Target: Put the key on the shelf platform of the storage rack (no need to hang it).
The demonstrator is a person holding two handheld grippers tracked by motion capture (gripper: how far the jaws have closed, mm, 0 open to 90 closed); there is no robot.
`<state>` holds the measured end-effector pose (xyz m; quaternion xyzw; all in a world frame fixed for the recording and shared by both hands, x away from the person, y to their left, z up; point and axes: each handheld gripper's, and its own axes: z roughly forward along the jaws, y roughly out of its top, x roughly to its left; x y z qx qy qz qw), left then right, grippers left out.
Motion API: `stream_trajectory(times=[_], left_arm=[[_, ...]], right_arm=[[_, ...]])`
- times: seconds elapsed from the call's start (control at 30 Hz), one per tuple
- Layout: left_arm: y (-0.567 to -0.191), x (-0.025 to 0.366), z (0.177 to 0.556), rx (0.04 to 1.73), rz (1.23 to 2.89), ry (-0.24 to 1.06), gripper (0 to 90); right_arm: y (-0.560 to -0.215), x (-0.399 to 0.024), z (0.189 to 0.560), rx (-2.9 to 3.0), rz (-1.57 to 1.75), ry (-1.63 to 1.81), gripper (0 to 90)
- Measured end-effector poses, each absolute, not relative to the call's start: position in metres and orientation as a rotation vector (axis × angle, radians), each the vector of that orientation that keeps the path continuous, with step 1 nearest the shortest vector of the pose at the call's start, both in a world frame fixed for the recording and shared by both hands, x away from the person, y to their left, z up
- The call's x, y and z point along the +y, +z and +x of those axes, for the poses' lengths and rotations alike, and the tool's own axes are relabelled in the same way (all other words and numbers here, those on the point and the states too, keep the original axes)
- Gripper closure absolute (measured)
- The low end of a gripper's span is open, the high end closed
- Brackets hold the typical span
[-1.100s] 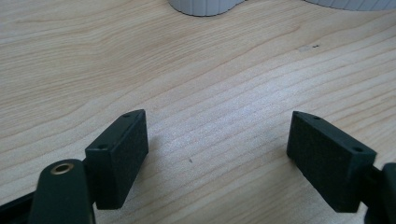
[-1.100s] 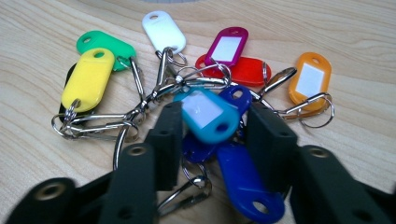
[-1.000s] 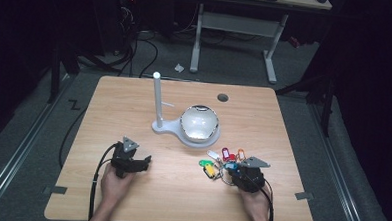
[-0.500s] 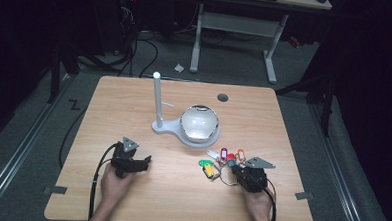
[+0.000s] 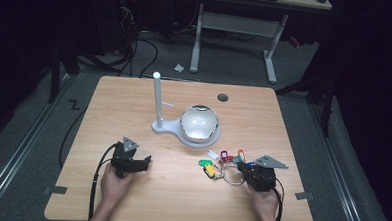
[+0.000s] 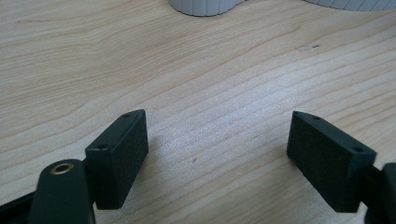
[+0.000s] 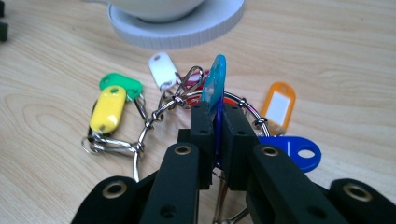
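Observation:
A bunch of key tags on a metal ring lies on the wooden table, in front of a white stand. My right gripper is shut on the light-blue tag, which stands upright between the pads. Its jaws have just been closing on that tag. Yellow, green, white, orange and dark-blue tags lie around it. In the high view the right gripper sits at the bunch's right edge. My left gripper rests open on bare wood.
A white stand with an upright post and a shiny dome on a round base occupies the table's middle. A dark round hole marks the far side. Cables and desk legs lie on the floor beyond.
The right gripper has shifted slightly to the right and a little up, with the key bunch trailing after it. The left gripper has kept still.

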<state>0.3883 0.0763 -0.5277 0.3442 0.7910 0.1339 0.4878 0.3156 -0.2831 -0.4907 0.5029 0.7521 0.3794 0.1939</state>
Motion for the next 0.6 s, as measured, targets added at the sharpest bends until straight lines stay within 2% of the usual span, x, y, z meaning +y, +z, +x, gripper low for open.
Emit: stream_trajectory(times=[0.6], left_arm=[[-0.528,0.076,0.388,1.923,0.837,0.324,20.9]], right_arm=[[-0.448,-0.298,0.310,2.002,1.345,1.210,88.7]])
